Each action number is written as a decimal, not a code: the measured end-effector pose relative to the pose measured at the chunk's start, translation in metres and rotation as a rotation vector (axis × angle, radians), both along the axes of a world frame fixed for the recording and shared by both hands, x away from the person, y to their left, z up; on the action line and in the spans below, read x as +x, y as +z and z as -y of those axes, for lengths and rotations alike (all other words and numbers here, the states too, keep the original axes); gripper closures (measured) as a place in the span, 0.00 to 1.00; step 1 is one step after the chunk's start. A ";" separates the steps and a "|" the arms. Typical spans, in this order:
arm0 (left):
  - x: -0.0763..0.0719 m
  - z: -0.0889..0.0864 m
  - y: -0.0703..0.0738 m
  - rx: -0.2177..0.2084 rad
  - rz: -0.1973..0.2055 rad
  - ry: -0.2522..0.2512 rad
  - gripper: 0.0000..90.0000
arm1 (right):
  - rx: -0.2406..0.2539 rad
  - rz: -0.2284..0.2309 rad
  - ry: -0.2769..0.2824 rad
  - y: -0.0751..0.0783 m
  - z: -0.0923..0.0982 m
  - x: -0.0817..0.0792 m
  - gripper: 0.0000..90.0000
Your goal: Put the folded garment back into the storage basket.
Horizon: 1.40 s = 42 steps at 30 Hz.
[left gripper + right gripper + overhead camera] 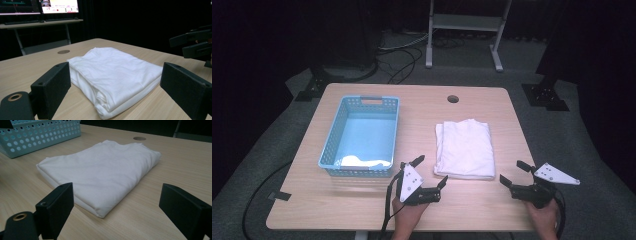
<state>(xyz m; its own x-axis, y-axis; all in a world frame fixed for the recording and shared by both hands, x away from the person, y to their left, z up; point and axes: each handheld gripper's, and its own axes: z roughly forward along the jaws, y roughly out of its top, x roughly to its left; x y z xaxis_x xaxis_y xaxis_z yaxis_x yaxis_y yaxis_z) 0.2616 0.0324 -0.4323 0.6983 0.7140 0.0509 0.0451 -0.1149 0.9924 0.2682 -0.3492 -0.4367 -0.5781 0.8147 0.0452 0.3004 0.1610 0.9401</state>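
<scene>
A folded white cloth [464, 148] lies flat on the wooden table [362, 200], right of centre. My left gripper [432, 170] stands open by the cloth's near left corner, with nothing between its jaws. In the left gripper view the cloth [112, 72] lies just ahead of the open left gripper [116, 75]. My right gripper [511, 171] is open too, apart from the cloth's near right corner. The right gripper view has the cloth [100, 170] in front of the open right gripper [117, 202].
A light blue perforated basket [329, 145] stands left of the cloth, with something white at its near end; its wall [37, 135] is in the right gripper view. A round hole [453, 98] is near the table's far edge. A metal stand [464, 22] is behind.
</scene>
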 end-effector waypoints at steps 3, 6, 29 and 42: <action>0.001 0.001 0.000 0.002 -0.014 -0.015 0.10 | 0.001 0.003 -0.003 0.001 0.000 0.000 0.14; 0.003 0.003 0.000 0.004 -0.034 -0.028 0.10 | 0.011 -0.001 -0.003 0.002 0.001 0.000 0.14; 0.013 0.009 0.025 -0.038 -0.207 -0.078 0.10 | -0.004 -0.017 0.004 0.024 0.001 0.006 0.13; 0.022 0.012 0.039 -0.059 -0.297 -0.096 0.10 | -0.026 -0.049 0.010 0.044 0.001 0.015 0.13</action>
<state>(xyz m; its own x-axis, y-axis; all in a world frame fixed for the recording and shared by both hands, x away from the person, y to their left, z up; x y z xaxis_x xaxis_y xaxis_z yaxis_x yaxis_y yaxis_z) 0.2836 0.0199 -0.3929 0.7406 0.6399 -0.2051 0.3256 -0.0749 0.9425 0.2830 -0.3499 -0.3926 -0.5837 0.8103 0.0525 0.3447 0.1887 0.9196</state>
